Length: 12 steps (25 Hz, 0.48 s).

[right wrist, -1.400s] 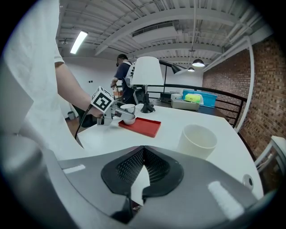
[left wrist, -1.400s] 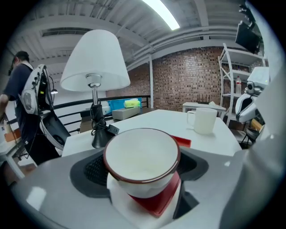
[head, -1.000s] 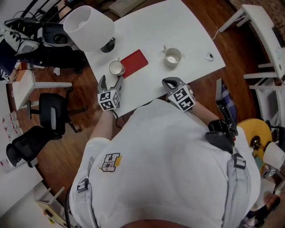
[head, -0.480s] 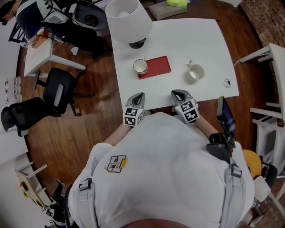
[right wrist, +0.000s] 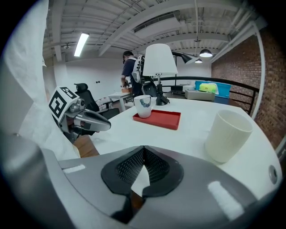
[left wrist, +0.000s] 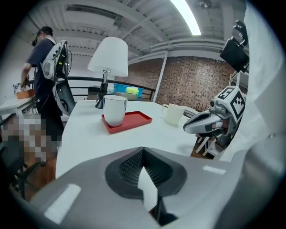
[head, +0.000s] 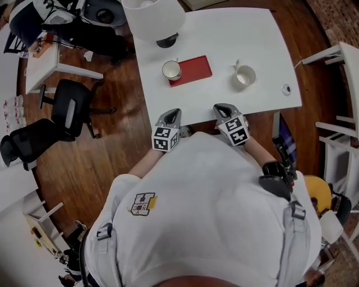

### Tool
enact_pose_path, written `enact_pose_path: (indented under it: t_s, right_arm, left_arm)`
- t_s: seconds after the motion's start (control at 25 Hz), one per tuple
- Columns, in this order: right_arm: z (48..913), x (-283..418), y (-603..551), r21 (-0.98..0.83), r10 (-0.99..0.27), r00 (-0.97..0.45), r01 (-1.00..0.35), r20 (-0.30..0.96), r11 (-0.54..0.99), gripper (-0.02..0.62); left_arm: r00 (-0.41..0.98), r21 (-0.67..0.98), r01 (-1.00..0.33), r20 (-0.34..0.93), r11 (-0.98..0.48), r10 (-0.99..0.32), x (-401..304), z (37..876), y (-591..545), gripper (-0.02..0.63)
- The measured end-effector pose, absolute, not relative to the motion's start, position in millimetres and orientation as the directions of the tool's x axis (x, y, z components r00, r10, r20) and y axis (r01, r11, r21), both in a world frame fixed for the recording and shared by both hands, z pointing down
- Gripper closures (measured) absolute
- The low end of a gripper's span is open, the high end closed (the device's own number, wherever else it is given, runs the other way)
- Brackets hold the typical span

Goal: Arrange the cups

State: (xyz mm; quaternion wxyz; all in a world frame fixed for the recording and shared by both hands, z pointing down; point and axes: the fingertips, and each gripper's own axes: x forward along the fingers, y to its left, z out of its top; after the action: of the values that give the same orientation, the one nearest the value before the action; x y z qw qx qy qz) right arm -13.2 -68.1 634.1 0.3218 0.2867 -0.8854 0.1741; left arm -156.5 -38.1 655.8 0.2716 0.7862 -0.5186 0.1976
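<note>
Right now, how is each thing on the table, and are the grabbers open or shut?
left gripper: shut, empty.
right gripper: shut, empty.
red tray: flat on the table, one cup on it.
white cup: upright on the red tray's left end.
cream cup: upright on the bare table, off the tray.
lamp: standing upright.

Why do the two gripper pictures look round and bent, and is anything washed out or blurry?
Left gripper view: fisheye bending, black corners, ceiling light glaring white. Right gripper view: same bending; cream cup looks sharp. Head view: straighter lines, dim floor, white table brightest.
</note>
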Motion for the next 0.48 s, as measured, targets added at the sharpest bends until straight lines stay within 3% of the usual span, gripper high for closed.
enact_pose_path:
  t_s: [0.48]
  right_arm:
    - [633, -3, -67, -0.111, -0.431, -0.619, -0.644, 0.656, 0.757, 0.595]
  left_arm:
    - [0.400, 0.206, -0.915, 0.587, -0.347, -0.704, -148, 644, -41, 0.600]
